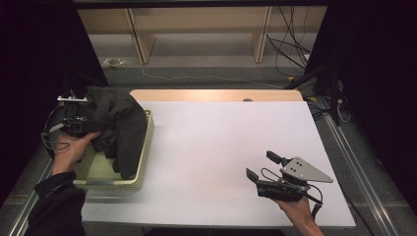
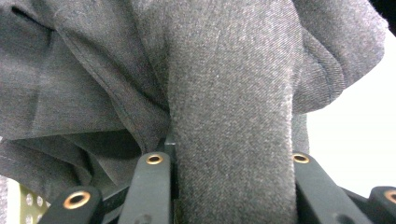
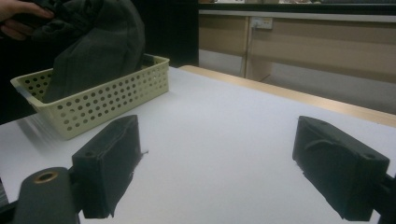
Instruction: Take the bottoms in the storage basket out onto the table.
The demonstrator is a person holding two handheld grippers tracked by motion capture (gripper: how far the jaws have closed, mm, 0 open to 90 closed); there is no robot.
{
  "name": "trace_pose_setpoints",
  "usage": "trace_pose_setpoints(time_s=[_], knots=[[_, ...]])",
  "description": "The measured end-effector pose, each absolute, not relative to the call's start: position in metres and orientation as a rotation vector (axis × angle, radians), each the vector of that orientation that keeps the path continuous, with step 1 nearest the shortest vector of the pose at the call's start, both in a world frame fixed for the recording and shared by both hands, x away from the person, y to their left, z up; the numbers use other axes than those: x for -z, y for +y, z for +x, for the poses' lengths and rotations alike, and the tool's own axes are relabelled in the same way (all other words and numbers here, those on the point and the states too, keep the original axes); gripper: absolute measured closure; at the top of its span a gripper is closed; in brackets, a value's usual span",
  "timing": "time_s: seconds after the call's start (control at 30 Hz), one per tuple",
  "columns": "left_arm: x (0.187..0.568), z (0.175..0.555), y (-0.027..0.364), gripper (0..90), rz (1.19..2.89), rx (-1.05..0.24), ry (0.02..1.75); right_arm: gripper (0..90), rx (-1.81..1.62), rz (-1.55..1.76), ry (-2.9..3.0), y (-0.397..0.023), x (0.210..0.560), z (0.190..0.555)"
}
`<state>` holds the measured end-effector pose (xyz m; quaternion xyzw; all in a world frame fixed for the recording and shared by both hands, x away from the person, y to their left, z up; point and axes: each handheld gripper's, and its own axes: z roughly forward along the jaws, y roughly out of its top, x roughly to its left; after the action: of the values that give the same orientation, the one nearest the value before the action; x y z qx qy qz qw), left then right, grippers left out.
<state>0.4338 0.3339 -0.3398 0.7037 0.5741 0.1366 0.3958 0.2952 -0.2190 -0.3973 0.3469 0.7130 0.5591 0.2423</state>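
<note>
The left gripper [image 1: 81, 127], jaws clamped on a thick fold, held the dark garment [image 1: 118, 128] partly inside the basket [image 1: 142, 162] at nine o'clock, while the right gripper [image 1: 263, 166] rested at five o'clock, jaws wide and empty.

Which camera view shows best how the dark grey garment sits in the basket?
The high view: the dark grey garment hangs from the left gripper into the basket. The right gripper view shows it sideways; the left gripper view, close-up cloth.

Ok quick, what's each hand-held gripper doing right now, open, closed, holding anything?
Left hand-held gripper: closed on a thick fold of the dark grey garment, above the basket.
Right hand-held gripper: open, holding nothing, over the white table.
</note>
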Motion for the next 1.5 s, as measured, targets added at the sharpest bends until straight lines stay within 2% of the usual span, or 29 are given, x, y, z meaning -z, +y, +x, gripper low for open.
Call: trace_pose_setpoints(time_s=[0.4,0.7,1.13,1.5], knots=[[0.322,0.427,0.331,66.6,1.715,-0.325,1.366,15.9,-1.528,0.948,1.956,-0.218,0.397,0.294],[0.31,0.421,0.332,67.3,1.614,-0.213,1.266,15.9,-1.534,0.948,1.951,-0.218,0.398,0.296],[0.299,0.417,0.318,68.7,1.602,-0.221,1.201,15.9,-1.529,0.947,1.957,-0.218,0.398,0.295],[0.292,0.416,0.3,68.6,1.575,-0.135,1.106,15.9,-1.53,0.947,1.956,-0.218,0.398,0.296]])
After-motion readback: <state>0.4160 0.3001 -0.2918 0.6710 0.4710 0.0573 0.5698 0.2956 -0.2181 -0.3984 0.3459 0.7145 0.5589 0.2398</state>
